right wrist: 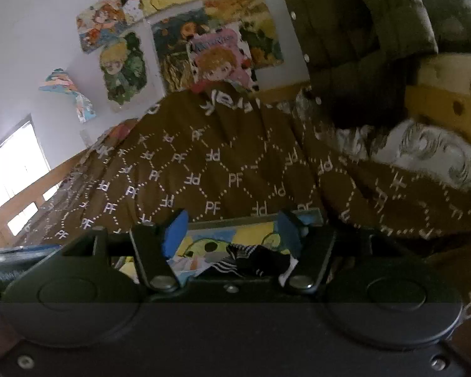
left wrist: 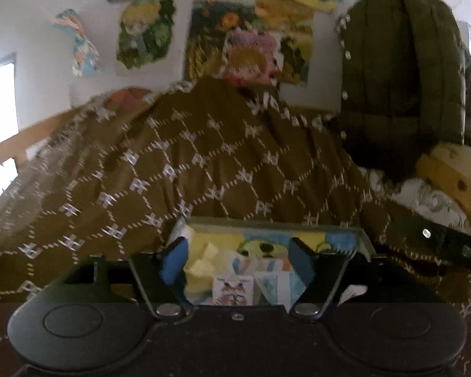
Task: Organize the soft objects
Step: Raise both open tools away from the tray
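left tongs (left wrist: 235, 260) spread apart, nothing gripped | right tongs (right wrist: 230, 235) parted, nothing gripped | brown blanket (left wrist: 204, 163) draped over bed, seemingly laid out for tidying

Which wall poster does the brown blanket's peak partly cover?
The pink poster of an orange-haired character; the brown blanket rises over its bottom edge, while the others hang clear.

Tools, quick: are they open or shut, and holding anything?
Left tool: open, holding nothing.
Right tool: open, holding nothing.
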`<act>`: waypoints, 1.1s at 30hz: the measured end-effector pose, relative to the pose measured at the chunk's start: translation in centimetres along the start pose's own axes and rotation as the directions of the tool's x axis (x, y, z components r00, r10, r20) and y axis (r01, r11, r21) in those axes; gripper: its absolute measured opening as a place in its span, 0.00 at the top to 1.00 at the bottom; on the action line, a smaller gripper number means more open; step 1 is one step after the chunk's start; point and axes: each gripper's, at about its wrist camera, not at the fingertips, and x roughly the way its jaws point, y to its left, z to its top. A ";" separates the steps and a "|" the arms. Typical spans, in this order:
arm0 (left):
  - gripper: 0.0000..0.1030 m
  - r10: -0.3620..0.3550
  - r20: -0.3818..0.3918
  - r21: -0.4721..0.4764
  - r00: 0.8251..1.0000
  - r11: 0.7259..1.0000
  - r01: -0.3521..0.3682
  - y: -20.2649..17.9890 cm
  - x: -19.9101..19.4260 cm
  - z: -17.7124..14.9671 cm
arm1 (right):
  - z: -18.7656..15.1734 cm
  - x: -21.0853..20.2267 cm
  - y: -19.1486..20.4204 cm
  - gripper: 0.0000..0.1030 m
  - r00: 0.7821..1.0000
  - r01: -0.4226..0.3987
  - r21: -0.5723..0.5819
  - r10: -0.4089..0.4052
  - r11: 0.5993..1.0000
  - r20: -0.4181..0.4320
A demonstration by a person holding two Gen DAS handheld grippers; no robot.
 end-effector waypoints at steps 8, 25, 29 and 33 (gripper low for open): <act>0.01 0.073 0.150 -0.095 0.986 0.994 -0.059 1.4 -7.2 1.3 | 2.5 -7.9 1.7 0.00 0.994 -0.010 -0.110 0.022 0.994 0.107; 0.01 0.043 0.211 -0.104 0.977 0.994 -0.021 3.0 -18.9 -3.3 | -2.5 -21.9 4.6 0.00 0.969 -0.102 -0.121 0.126 0.987 0.212; 0.01 0.024 0.184 -0.127 0.983 0.992 -0.001 3.8 -20.9 -6.3 | -4.9 -23.6 4.5 0.00 0.978 -0.114 -0.101 0.129 0.988 0.166; 0.01 0.010 0.144 -0.134 0.989 0.991 0.010 4.8 -22.7 -9.2 | -6.6 -25.3 5.1 0.00 0.983 -0.113 -0.162 0.134 0.980 0.126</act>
